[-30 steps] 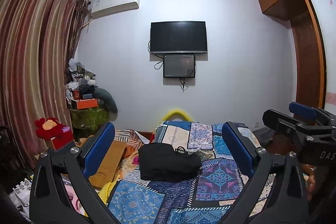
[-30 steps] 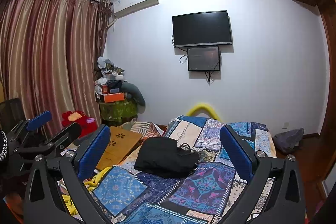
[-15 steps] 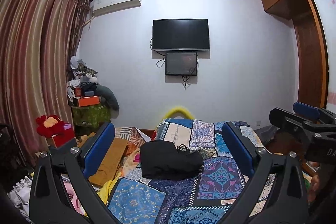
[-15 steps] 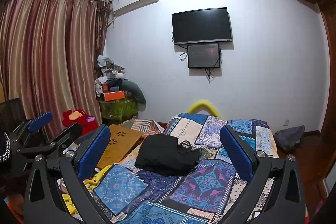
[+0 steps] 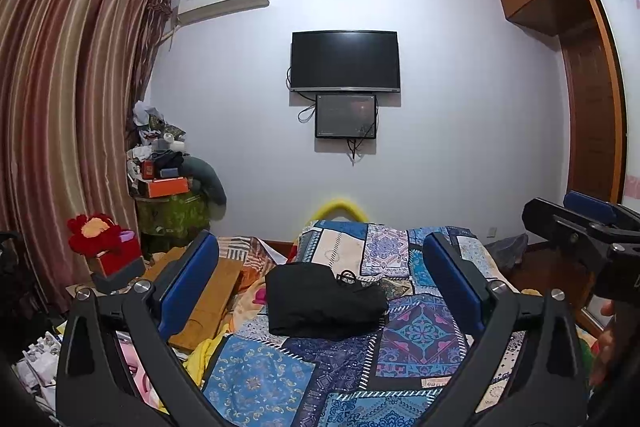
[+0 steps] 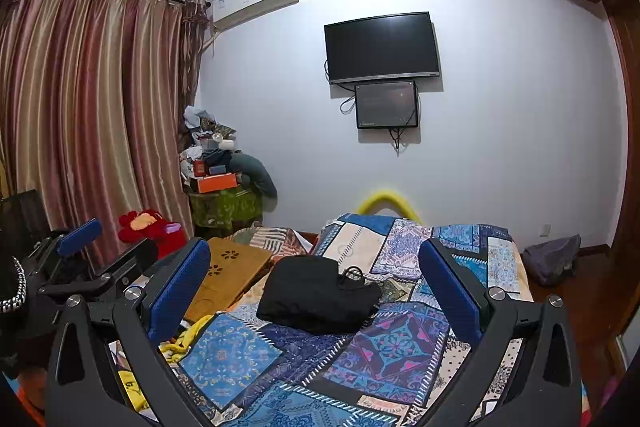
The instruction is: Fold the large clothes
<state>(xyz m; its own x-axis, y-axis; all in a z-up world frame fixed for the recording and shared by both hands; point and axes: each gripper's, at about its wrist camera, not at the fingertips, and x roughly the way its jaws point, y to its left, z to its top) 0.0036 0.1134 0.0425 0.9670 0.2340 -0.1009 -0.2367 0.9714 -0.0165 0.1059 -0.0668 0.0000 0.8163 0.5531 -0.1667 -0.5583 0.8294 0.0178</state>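
Observation:
A black garment [image 5: 324, 301] lies folded in a compact rectangle on the blue patchwork bedspread [image 5: 420, 331], with a small black loop at its upper right. It also shows in the right wrist view [image 6: 316, 295]. My left gripper [image 5: 320, 283] is open and empty, held well back above the bed. My right gripper [image 6: 314, 281] is open and empty, also held back. The right gripper shows at the right edge of the left wrist view [image 5: 588, 227]. The left gripper shows at the left of the right wrist view [image 6: 80, 259].
A wooden lap table [image 6: 232, 273] and loose clothes lie left of the bed. A cluttered green stand [image 5: 172, 215] and a red plush toy [image 5: 100, 237] stand by the curtains. A TV [image 5: 345, 61] hangs on the far wall. A wardrobe [image 5: 592, 115] is at right.
Both grippers have tilted slightly downward and drifted a little. The garment has not moved.

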